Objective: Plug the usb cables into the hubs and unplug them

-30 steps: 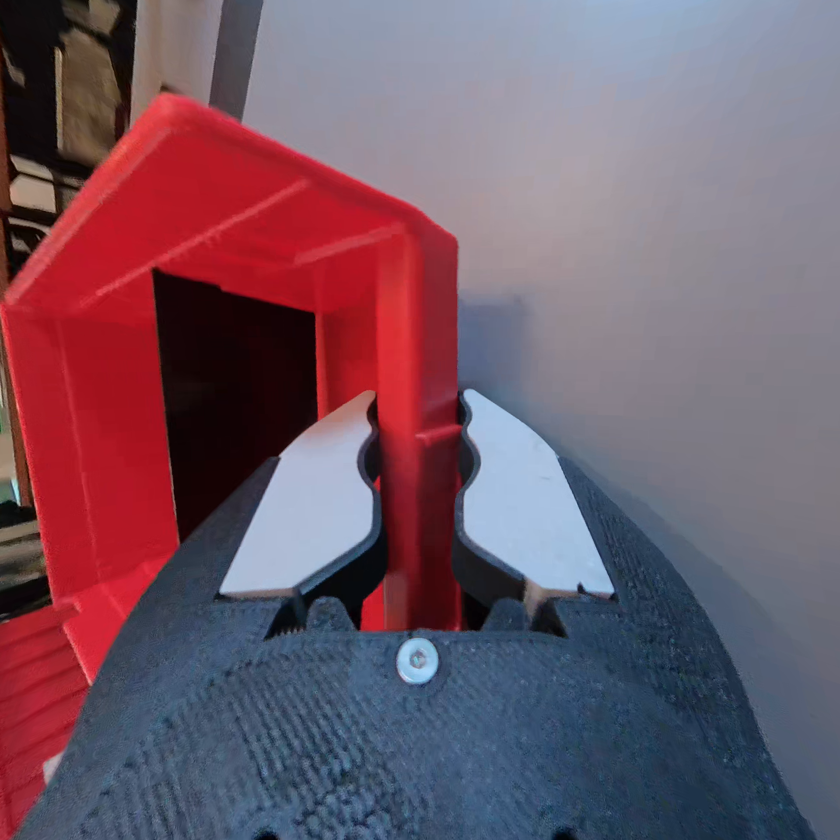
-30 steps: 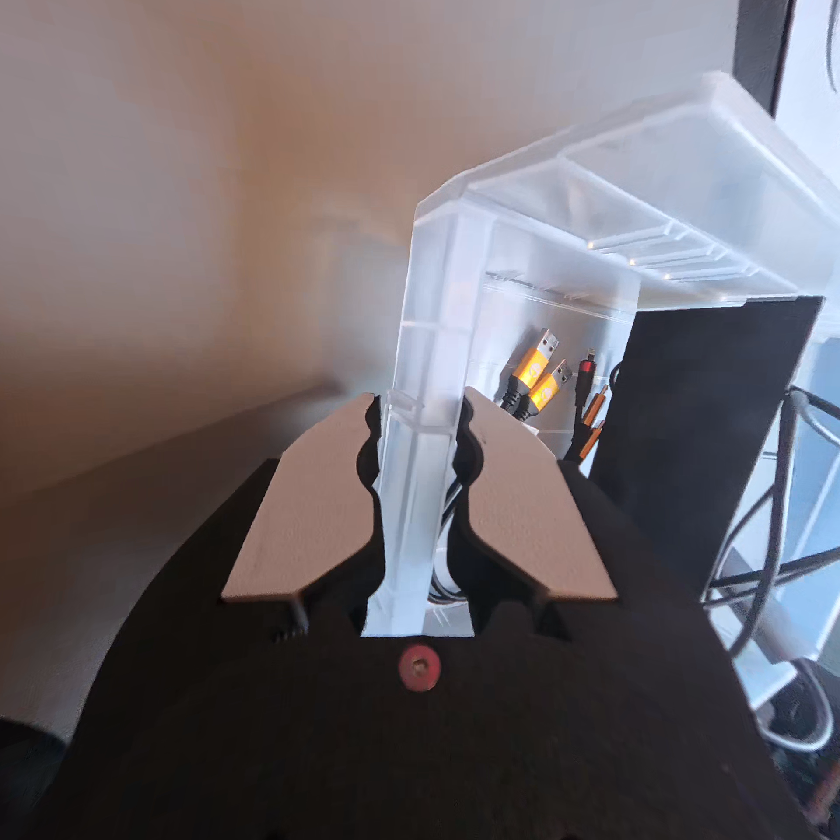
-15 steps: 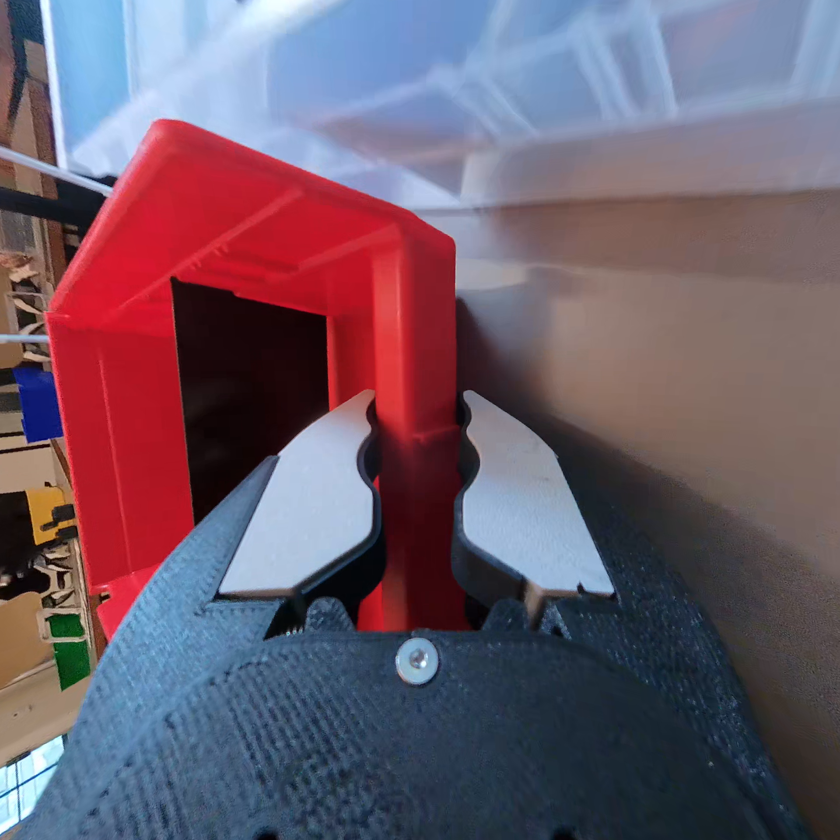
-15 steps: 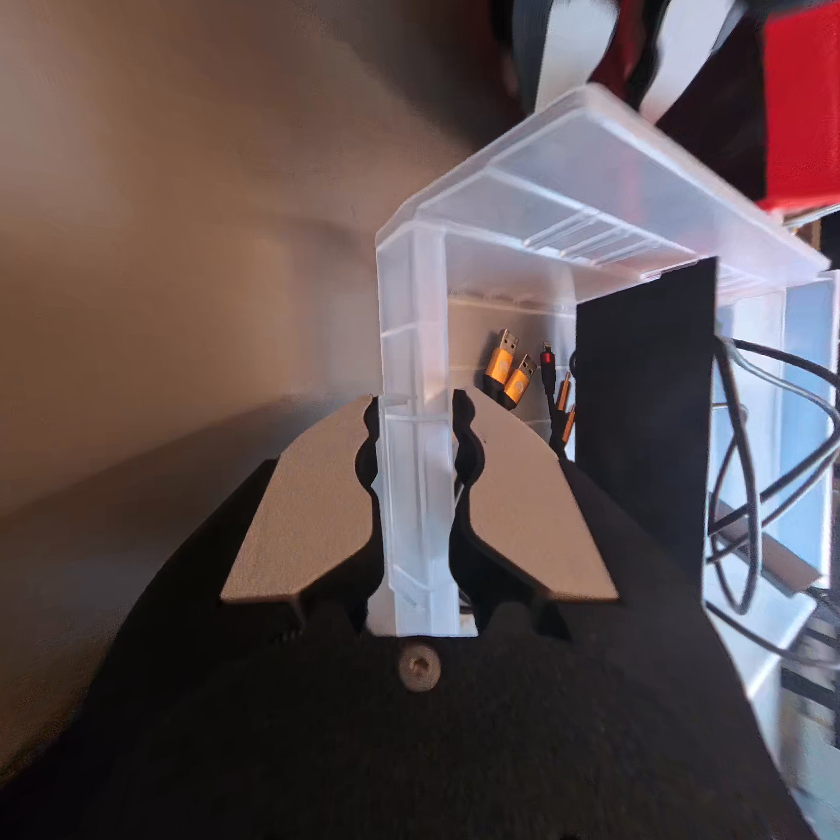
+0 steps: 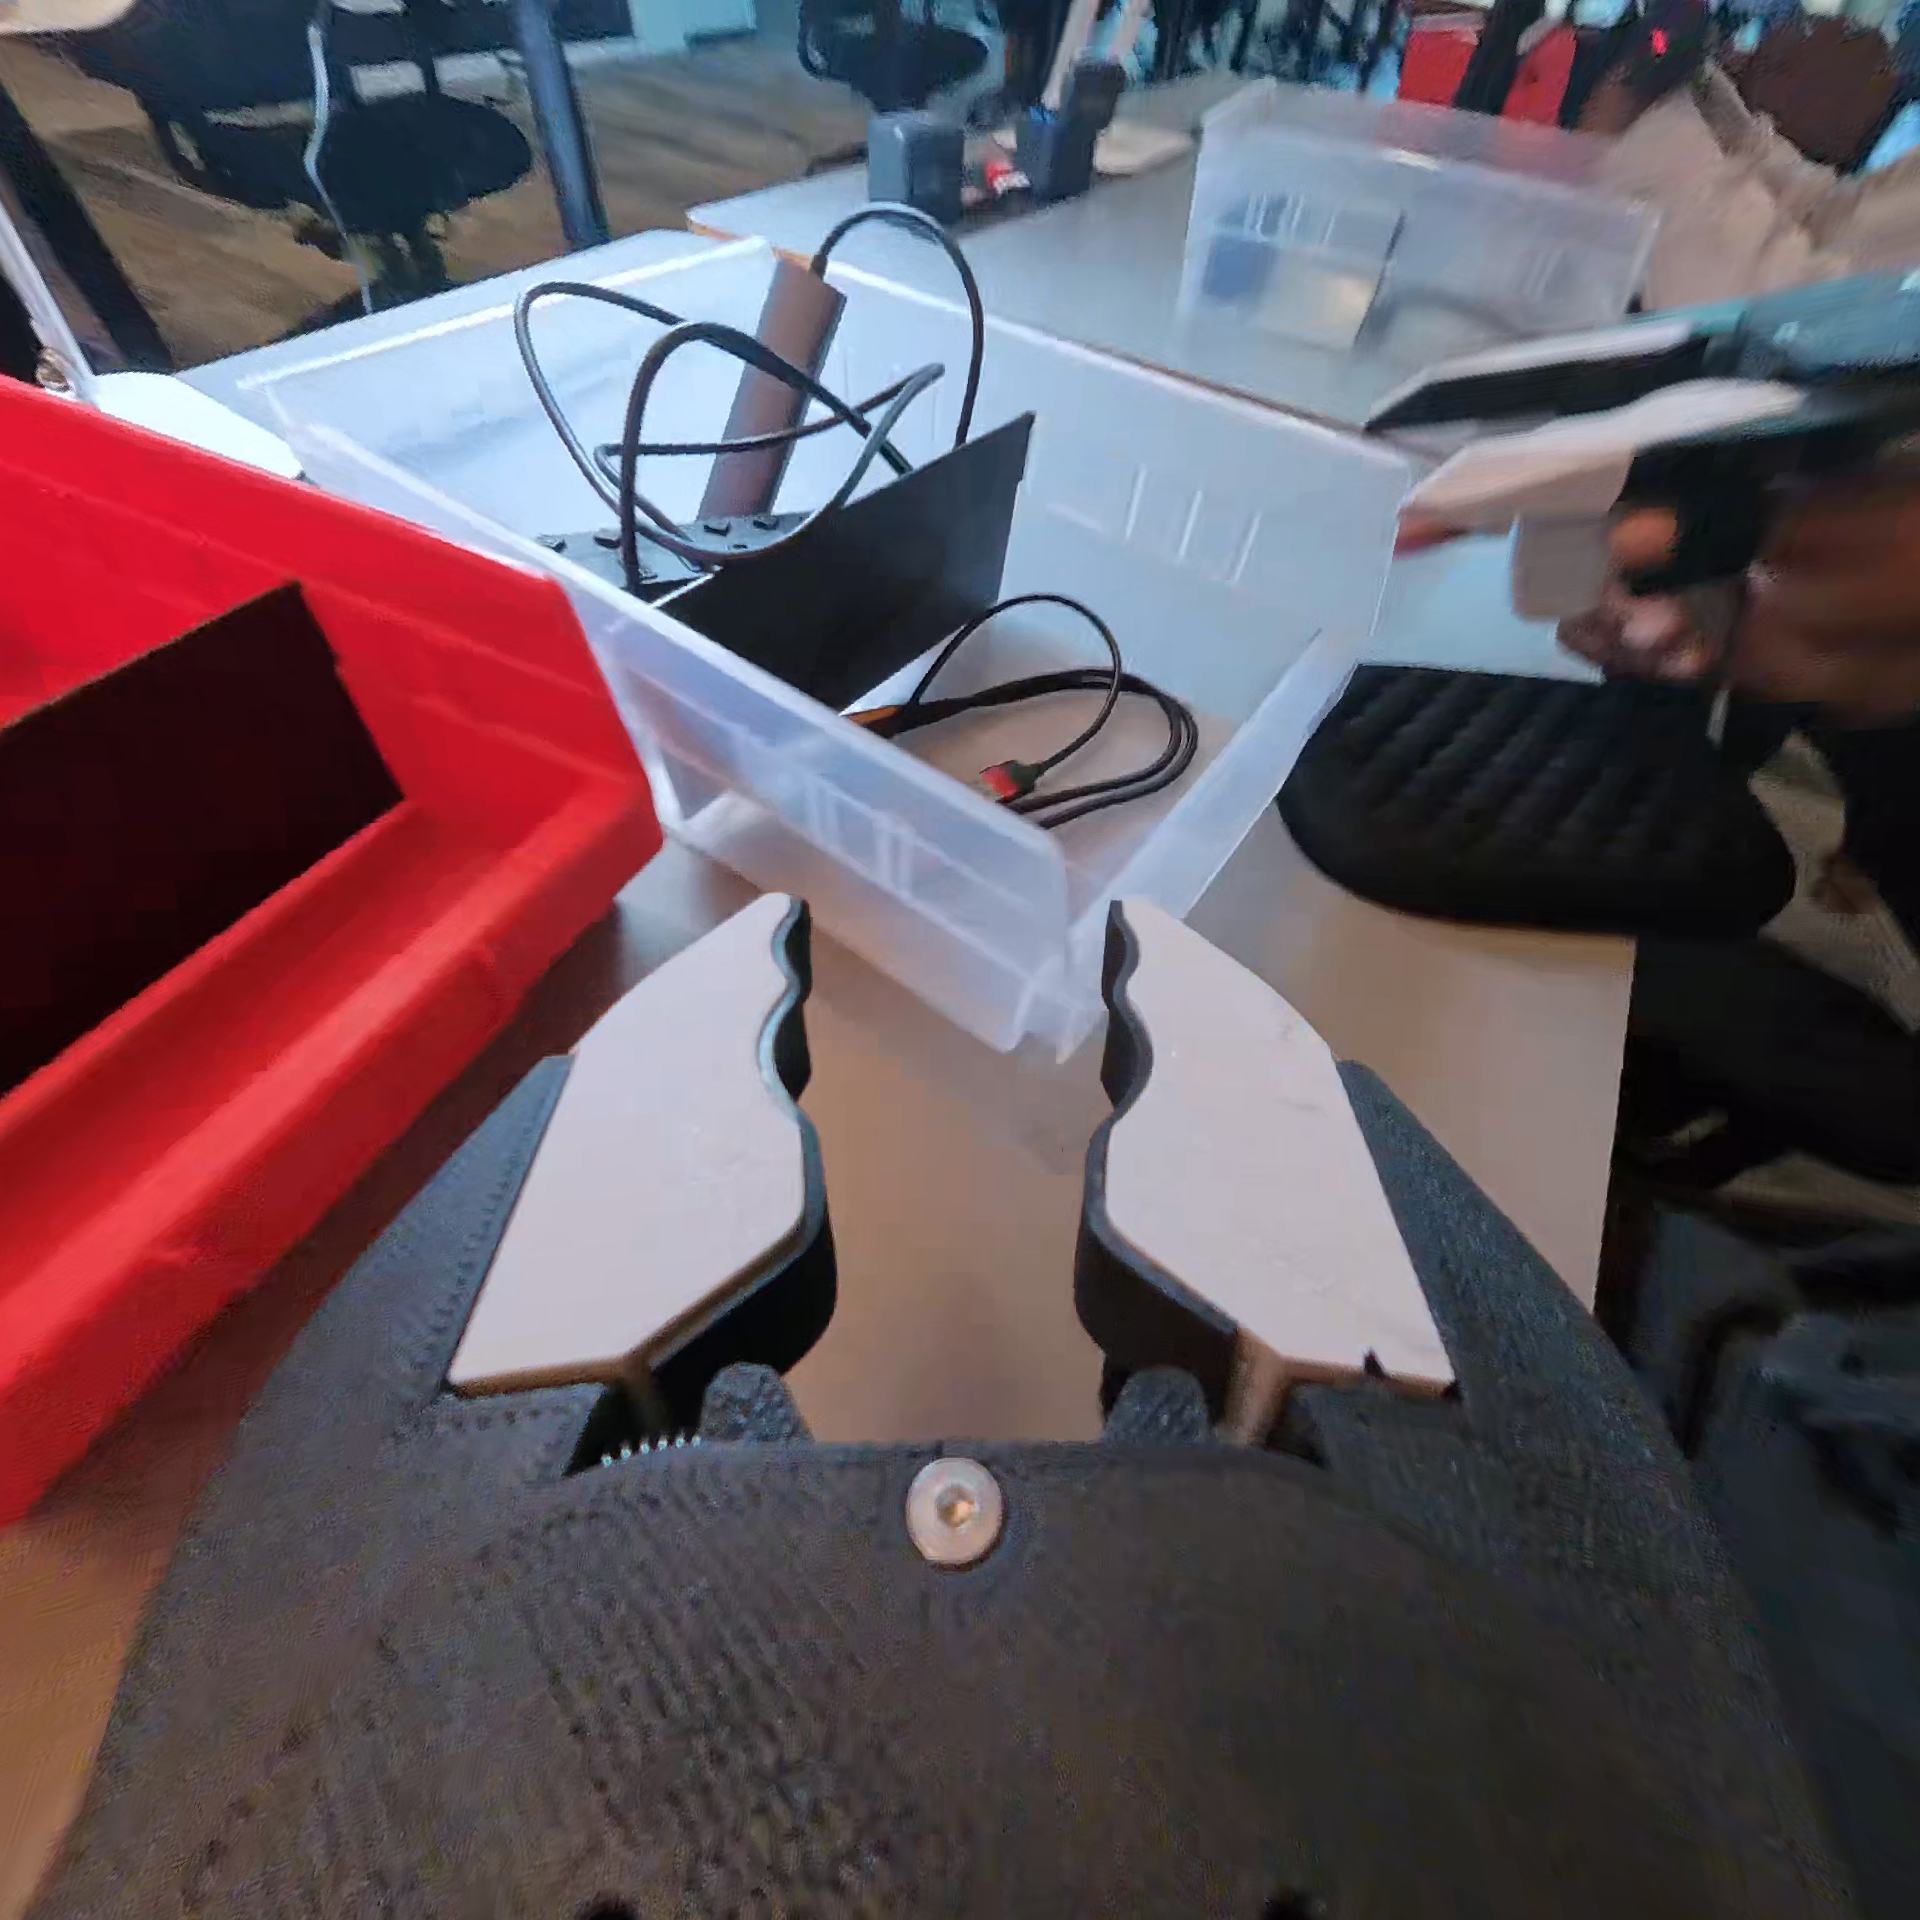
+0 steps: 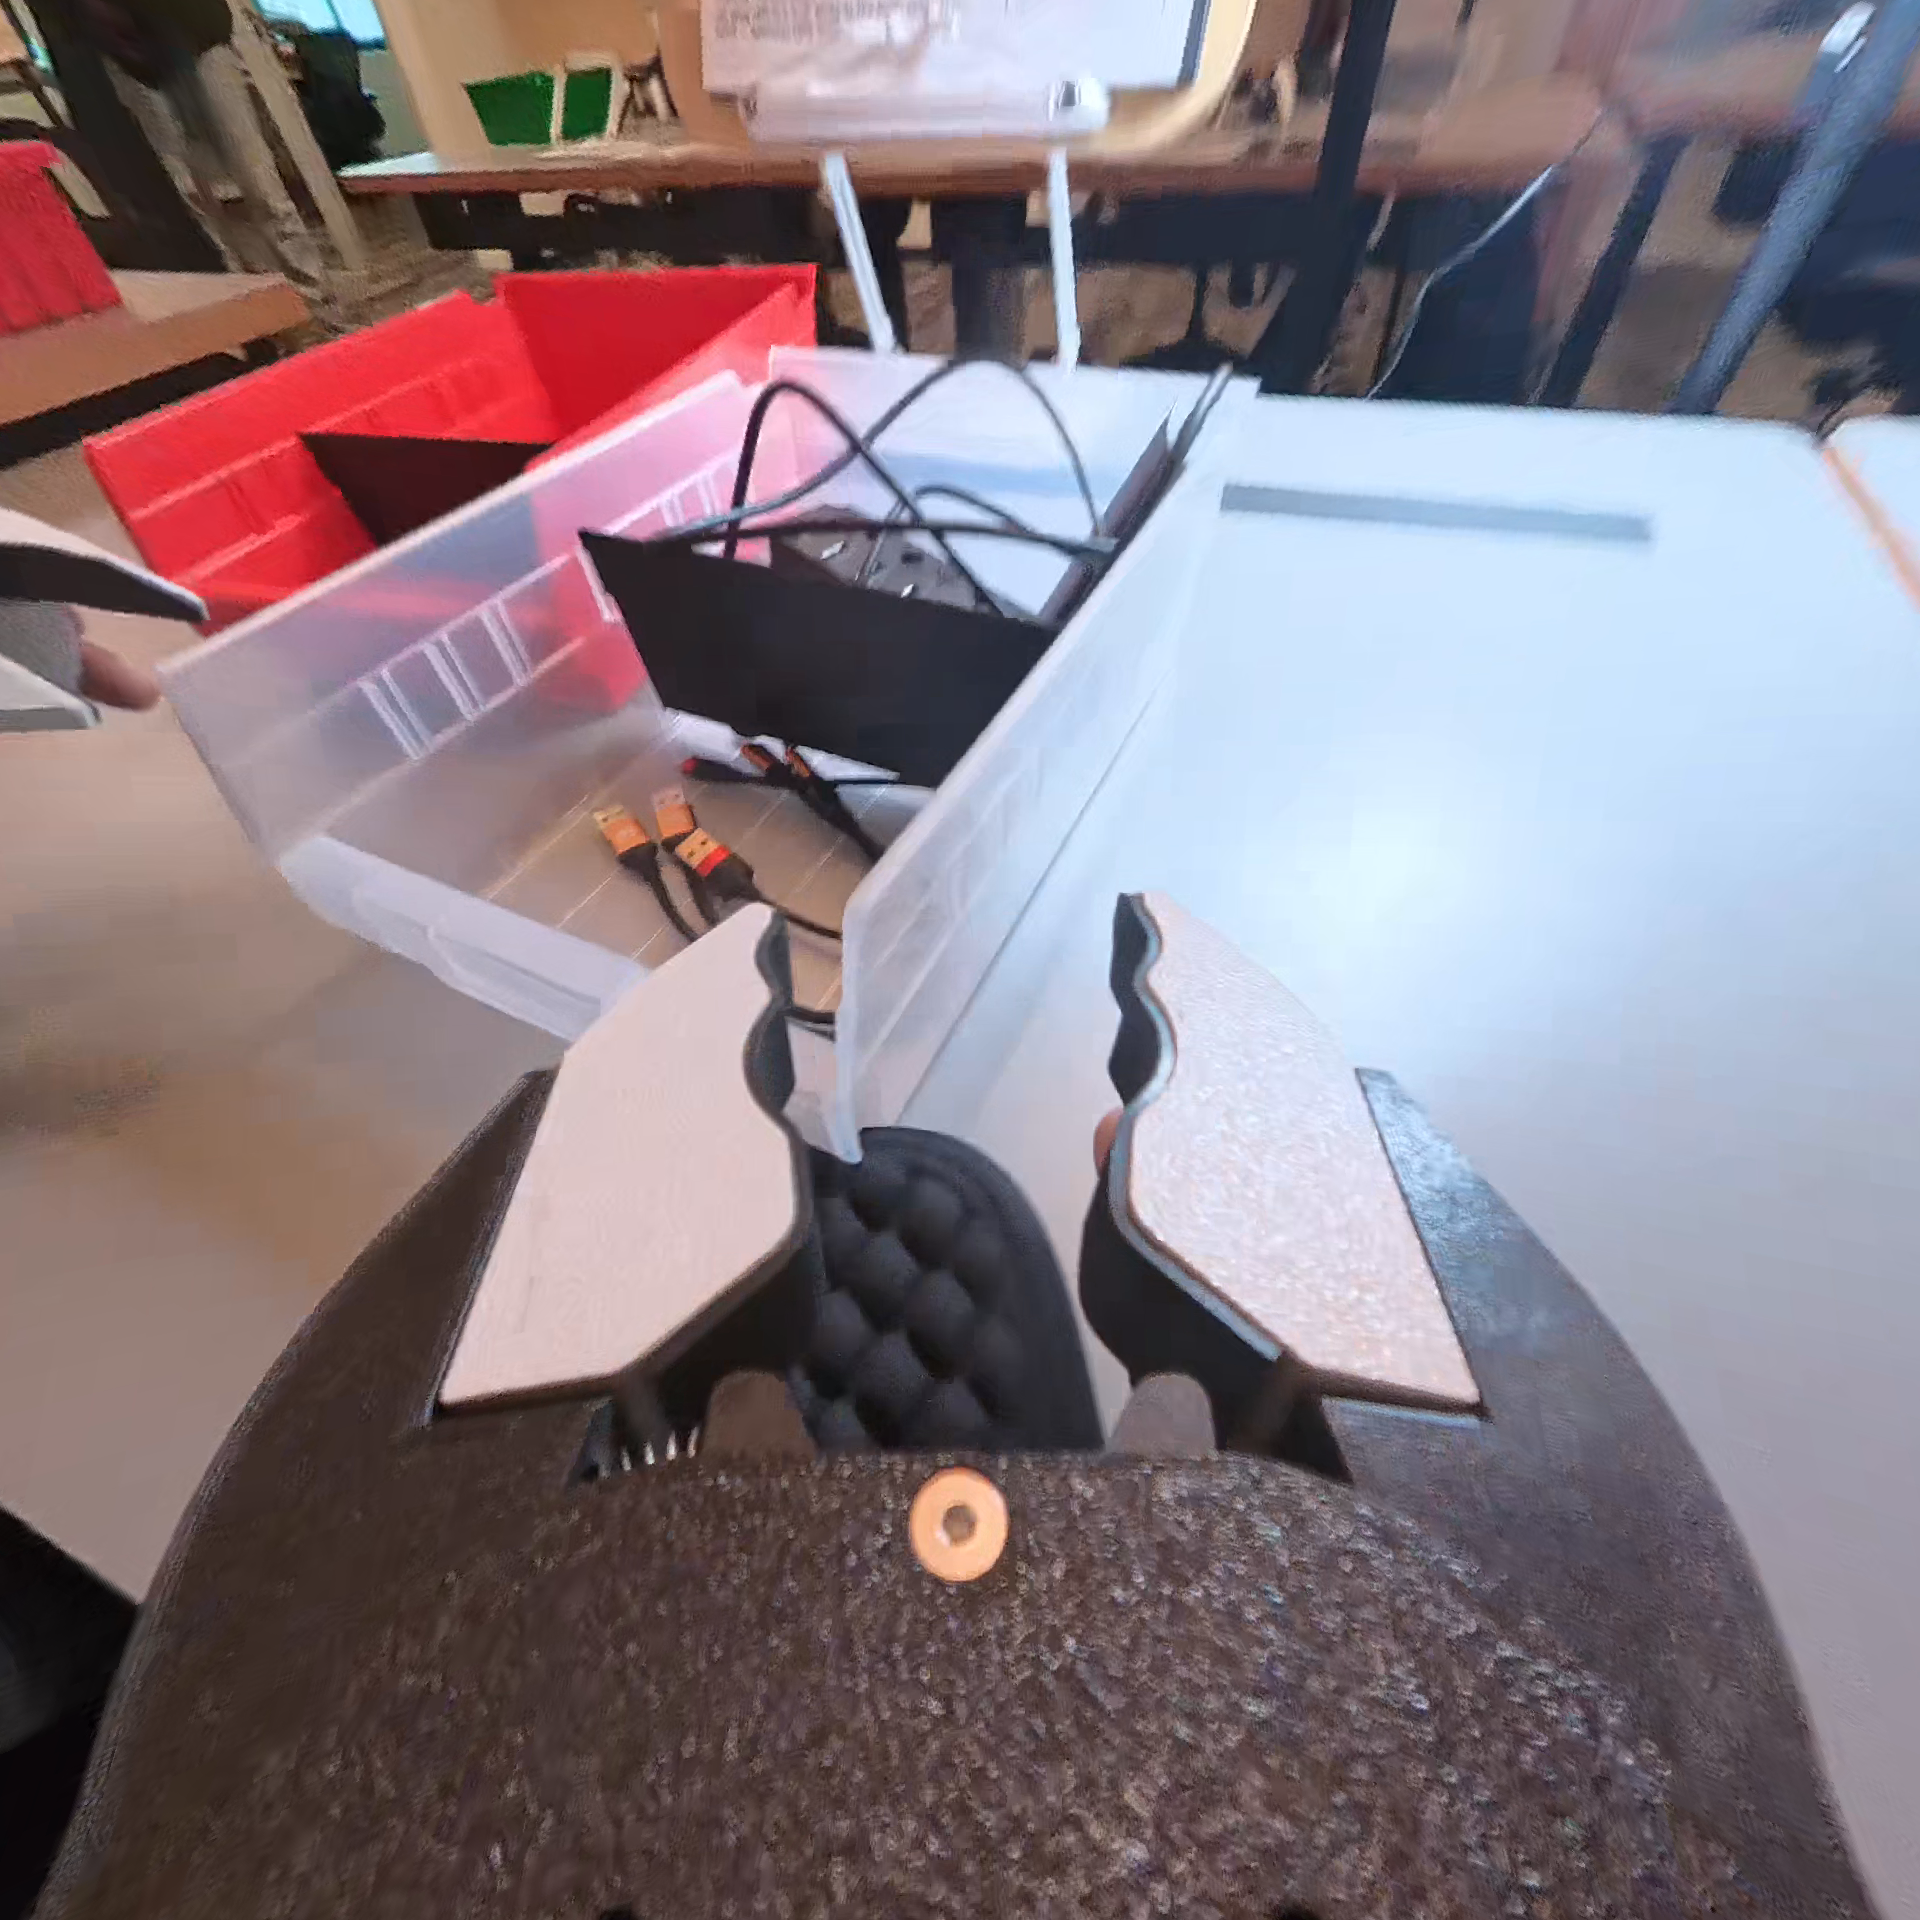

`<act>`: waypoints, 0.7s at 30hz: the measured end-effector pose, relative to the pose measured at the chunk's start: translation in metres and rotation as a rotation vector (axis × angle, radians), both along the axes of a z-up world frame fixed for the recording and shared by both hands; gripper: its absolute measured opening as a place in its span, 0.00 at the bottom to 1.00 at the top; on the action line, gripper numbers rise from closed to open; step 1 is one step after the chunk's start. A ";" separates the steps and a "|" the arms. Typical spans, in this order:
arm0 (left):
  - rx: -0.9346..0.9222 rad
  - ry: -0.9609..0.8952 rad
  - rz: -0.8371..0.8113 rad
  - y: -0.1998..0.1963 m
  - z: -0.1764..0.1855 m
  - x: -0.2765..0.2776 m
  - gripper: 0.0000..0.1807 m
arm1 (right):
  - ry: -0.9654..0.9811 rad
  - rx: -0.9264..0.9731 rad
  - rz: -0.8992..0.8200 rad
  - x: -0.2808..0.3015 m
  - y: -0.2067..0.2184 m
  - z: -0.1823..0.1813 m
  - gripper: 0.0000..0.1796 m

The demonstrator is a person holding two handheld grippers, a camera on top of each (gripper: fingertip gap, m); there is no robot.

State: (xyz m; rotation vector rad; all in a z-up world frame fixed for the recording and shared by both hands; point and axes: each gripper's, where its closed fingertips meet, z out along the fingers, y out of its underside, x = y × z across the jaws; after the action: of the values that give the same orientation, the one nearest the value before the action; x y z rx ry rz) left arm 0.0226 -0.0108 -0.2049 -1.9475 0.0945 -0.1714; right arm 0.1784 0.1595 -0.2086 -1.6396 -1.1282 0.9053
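Beyond both grippers' empty, wide-open jaws — usb cables (image 6: 675, 842) inside clear bin (image 5: 935, 852).

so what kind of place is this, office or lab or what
Probably a shared office or lab workspace: desks stand in rows, with black office chairs behind them. On the near tabletop sit a red bin and a clear bin holding cables.

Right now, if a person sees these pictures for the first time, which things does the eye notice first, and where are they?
The bright red bin at the left of the left wrist view stands out first. Beside it sits the clear bin, with a black divider upright across it, tangled black cables behind that and orange-tipped USB cables on its floor in front. Both the left gripper and the right gripper are open and empty.
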 end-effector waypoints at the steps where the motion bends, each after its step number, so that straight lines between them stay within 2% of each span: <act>1: 0.016 -0.021 0.028 0.004 -0.003 0.007 0.30 | -0.027 -0.024 0.010 -0.007 -0.002 -0.009 0.34; 4: 0.035 -0.114 0.102 0.029 -0.018 0.018 0.29 | -0.121 -0.025 0.001 -0.029 -0.003 -0.028 0.32; 6: 0.040 -0.082 0.189 0.046 -0.029 0.008 0.24 | -0.123 0.015 -0.036 -0.038 0.003 -0.027 0.14; 7: 0.057 -0.035 0.199 0.050 -0.029 0.005 0.22 | -0.125 0.060 -0.075 -0.037 0.007 -0.024 0.10; 10: 0.078 0.132 0.206 0.053 -0.017 0.003 0.16 | -0.096 0.153 -0.130 -0.028 0.005 -0.013 0.09; 11: 0.099 0.112 0.184 0.052 -0.012 0.007 0.15 | -0.061 0.167 -0.142 -0.023 0.005 -0.008 0.08; 15: 0.185 0.163 0.183 0.044 0.012 0.014 0.11 | 0.030 0.307 -0.185 -0.009 -0.004 0.032 0.05; 21: 0.333 0.279 0.298 -0.005 0.094 -0.004 0.09 | 0.189 0.408 -0.105 -0.029 -0.049 0.111 0.06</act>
State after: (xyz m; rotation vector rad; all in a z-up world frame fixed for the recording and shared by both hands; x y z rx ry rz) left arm 0.0188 -0.0161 -0.1109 -1.6191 0.0137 0.2978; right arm 0.1490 0.1108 -0.0972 -1.2404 -1.0087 0.6921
